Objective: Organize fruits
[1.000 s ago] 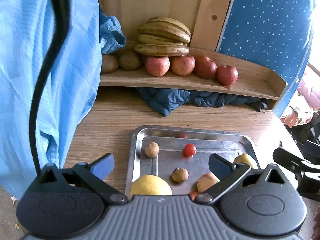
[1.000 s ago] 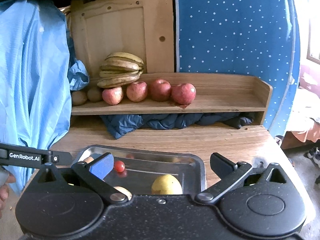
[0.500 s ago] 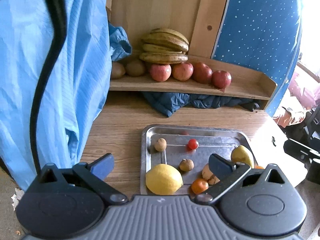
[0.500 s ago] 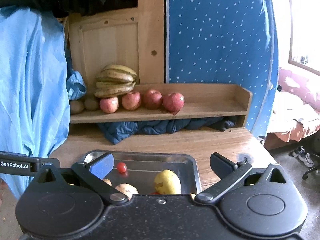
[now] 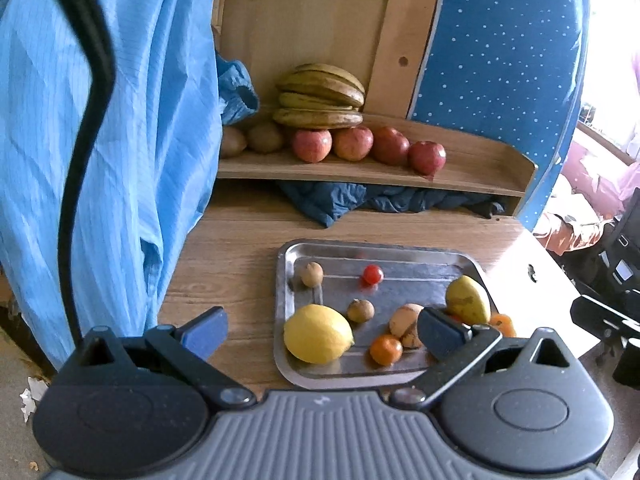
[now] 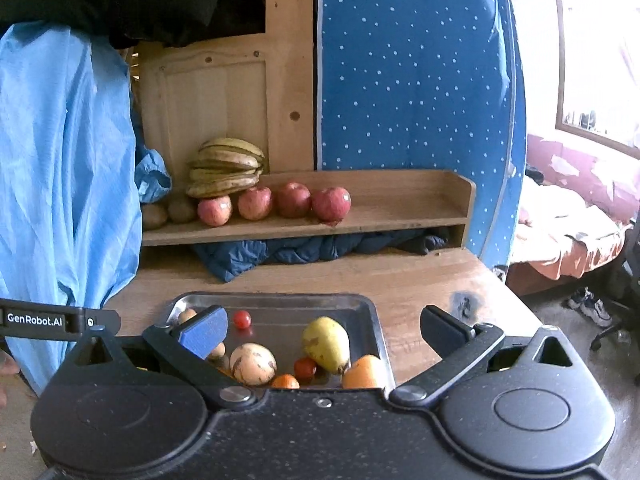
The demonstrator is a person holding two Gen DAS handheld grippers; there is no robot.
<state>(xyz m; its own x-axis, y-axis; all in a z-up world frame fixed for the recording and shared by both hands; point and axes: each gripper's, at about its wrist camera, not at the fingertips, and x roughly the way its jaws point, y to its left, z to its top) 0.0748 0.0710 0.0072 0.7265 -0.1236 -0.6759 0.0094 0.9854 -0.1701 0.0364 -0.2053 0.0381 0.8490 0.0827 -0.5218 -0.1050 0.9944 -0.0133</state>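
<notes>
Both pairs of jaws stand wide apart and hold nothing; the left gripper (image 5: 322,330) and the right gripper (image 6: 324,326) hover short of the metal tray (image 5: 282,280), seemingly to pick a target; the loose fruit is gathered in that tray, presumably as a staging spot, while the wooden shelf (image 5: 472,156) at twelve o'clock carries sorted rows: bananas (image 5: 320,96) stacked over a line of apples (image 5: 368,145), its right half bare for what remains; in the left wrist view the lemon (image 5: 317,333) lies between the fingers, slightly toward one o'clock, with the small orange (image 5: 386,349) just beside the right finger; in the right wrist view the pear (image 6: 326,344) sits almost dead centre between the fingers, the cherry tomato (image 6: 242,319) toward eleven o'clock.
</notes>
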